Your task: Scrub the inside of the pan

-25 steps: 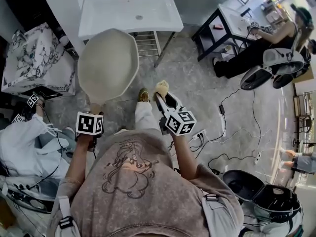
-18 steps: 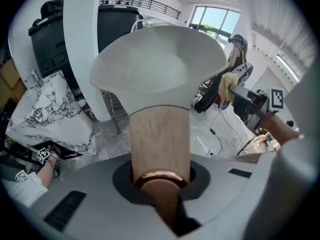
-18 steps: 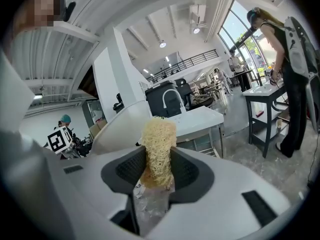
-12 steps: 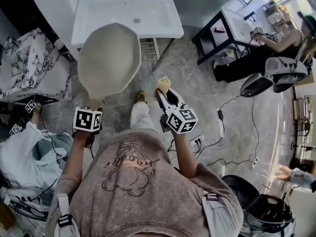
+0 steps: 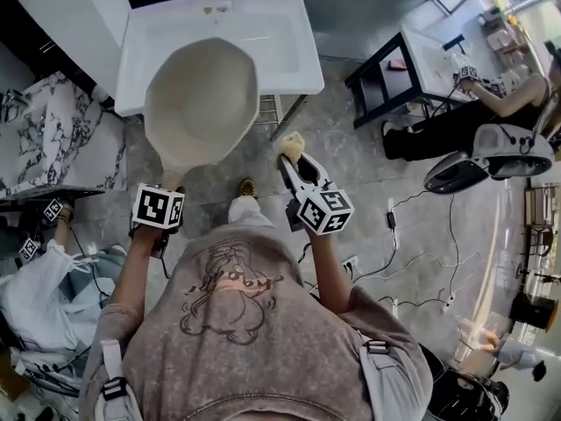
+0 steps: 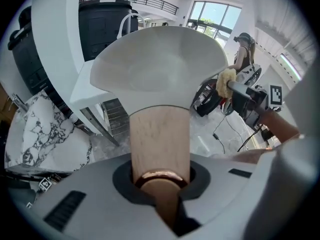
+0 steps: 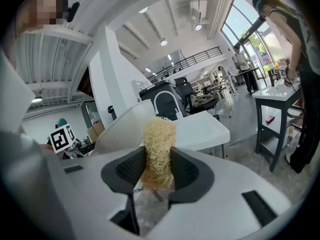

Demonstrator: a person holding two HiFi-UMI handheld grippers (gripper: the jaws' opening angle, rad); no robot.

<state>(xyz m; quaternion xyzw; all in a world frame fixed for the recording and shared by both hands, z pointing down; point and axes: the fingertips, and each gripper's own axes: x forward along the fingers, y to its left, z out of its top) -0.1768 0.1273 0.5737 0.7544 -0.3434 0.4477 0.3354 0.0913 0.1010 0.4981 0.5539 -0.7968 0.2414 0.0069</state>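
the left gripper (image 5: 166, 191) is clamped shut round the wooden handle (image 6: 159, 139) of the pan (image 5: 200, 99), which fills the gap between the jaws, and it holds the pan out in the air with its far half over the front edge of the white sink (image 5: 280, 42) and its near half over the floor; the pale inside seems to face up towards the head camera. the right gripper (image 5: 298, 169) pinches a yellowish fibrous scrubber (image 5: 291, 145) between narrowly set jaws, with the tuft standing out past the fingertips, and it sits just beside the pan's right rim without touching it. the step in hand looks like bringing the scrubber into the bowl, so the good way is to lift the right gripper over the rim and press only the protruding tuft on the surface, keeping the hard jaw tips off the coating. the handle grip is far from the pan's weight, so pushing down on the far side may lever the pan; work first near the handle end, use short circular strokes with light pressure, and hold the pan over the sink so anything loosened drops there
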